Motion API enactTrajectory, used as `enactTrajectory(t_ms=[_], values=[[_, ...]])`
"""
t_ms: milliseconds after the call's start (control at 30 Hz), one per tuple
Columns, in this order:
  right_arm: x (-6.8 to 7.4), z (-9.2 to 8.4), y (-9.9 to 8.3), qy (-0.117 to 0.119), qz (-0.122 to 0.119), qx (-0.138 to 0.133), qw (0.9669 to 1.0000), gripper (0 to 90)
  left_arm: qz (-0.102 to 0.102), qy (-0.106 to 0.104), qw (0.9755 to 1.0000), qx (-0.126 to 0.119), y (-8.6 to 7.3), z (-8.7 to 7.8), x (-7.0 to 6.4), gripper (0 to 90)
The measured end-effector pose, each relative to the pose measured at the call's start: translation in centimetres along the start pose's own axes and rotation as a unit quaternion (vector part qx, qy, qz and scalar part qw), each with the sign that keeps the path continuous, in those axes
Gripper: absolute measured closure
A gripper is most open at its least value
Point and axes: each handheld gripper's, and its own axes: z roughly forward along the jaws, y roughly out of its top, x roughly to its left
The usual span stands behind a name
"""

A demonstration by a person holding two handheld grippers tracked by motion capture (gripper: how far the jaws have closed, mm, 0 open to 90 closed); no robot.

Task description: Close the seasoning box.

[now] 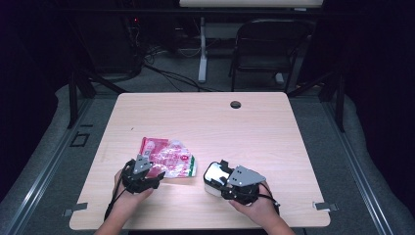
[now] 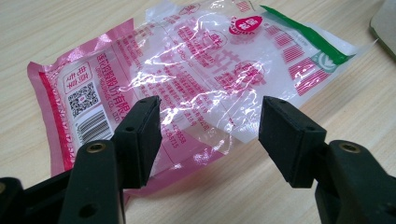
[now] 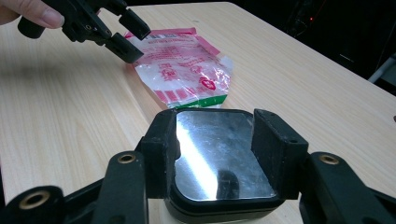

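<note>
High view, one pouch [image 1: 169, 157], one box [image 1: 214, 177], two grippers [image 1: 142, 172] [image 1: 221, 172]

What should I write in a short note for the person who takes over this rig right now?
Left gripper: open, jaws over the near edge of the pink plastic bag, not closed on it.
Right gripper: shut on the small black box with a shiny lid, which sits on the table right of the bag.
Done: box gripped.
Left: probably grip the bag; it lies flat, looking empty.

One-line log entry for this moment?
left gripper: open, over crinkled pink-and-clear plastic bag | right gripper: shut on black-rimmed mirror-topped box | wooden table
</note>
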Motion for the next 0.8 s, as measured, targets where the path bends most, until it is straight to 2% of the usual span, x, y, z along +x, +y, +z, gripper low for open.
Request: enactTrajectory(t_ms=[400,633,800], values=[[-1.6,-0.6,-0.4,-0.019,0.029,-0.003,0.9994,50.0,-0.003,0.002,1.0000,-0.003,0.0,0.0,0.1,39.0],[-2.9,-0.8,-0.9,-0.033,0.063,-0.005,0.9975,47.8,-0.004,0.002,1.0000,-0.002,0.0,0.0,0.1,39.0],[-3.7,-1.0,-1.3,-0.047,0.073,0.004,0.9962,47.4,-0.006,0.002,1.0000,-0.002,-0.1,0.0,0.2,39.0]])
